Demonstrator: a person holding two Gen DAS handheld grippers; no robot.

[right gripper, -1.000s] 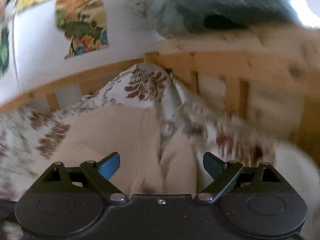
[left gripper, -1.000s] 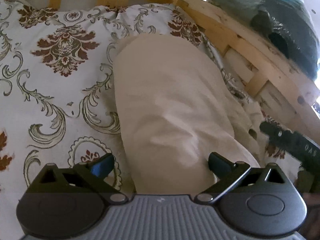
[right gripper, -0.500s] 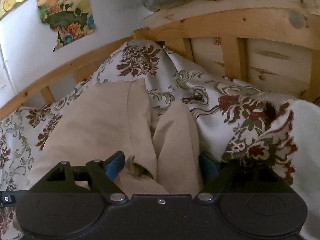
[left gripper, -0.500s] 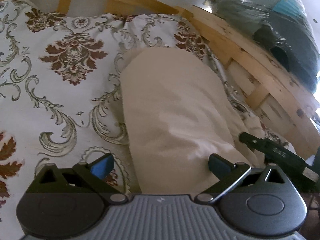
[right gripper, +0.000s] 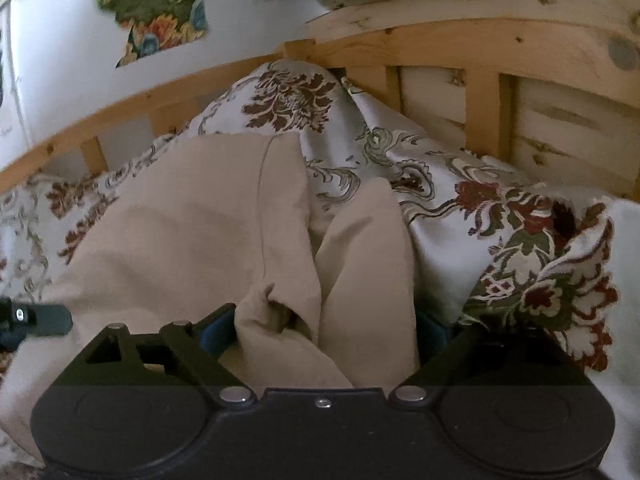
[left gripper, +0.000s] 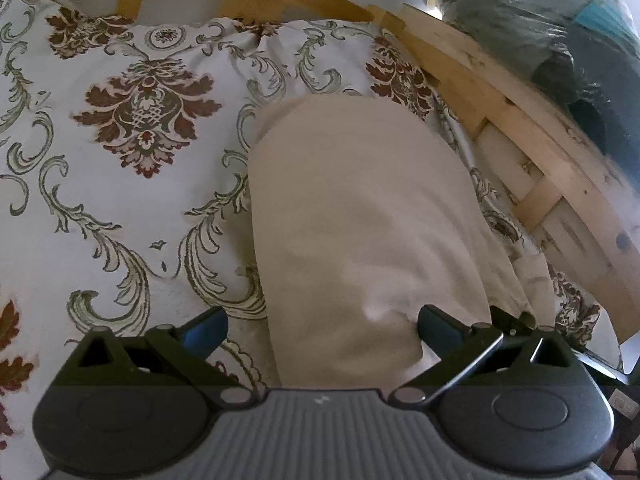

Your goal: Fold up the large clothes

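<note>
Left wrist view: your left gripper [left gripper: 322, 330] is wide open, and its two blue-tipped fingers hold nothing. The left finger [left gripper: 204, 326] hangs over the patterned bedspread [left gripper: 120, 200], and the right finger [left gripper: 438, 326] touches or just dents the beige garment [left gripper: 360, 220] near its close end. The garment lies flat as a long folded strip on the bedspread and runs from 6 o'clock up to about 12 o'clock. The wooden bed frame [left gripper: 520, 128] curves from 11 o'clock down to 4 o'clock. Behind it, at 2 o'clock, you see a dark bundle in plastic [left gripper: 560, 40].

In the right wrist view, your right gripper [right gripper: 324, 332] is also open, about as wide as the bunched cloth between its fingers. The beige garment [right gripper: 200, 220] fills this gap with two thick folds and hides most of both fingers, so I cannot tell if they press it. A raised fold of the bedspread [right gripper: 460, 208] lies at 3 o'clock, just beside the garment. The bed frame [right gripper: 480, 52] is at 1 o'clock. A colourful picture [right gripper: 156, 4] hangs on the white wall at 11 o'clock. The tip of your left gripper [right gripper: 36, 320] shows at 9 o'clock.
</note>
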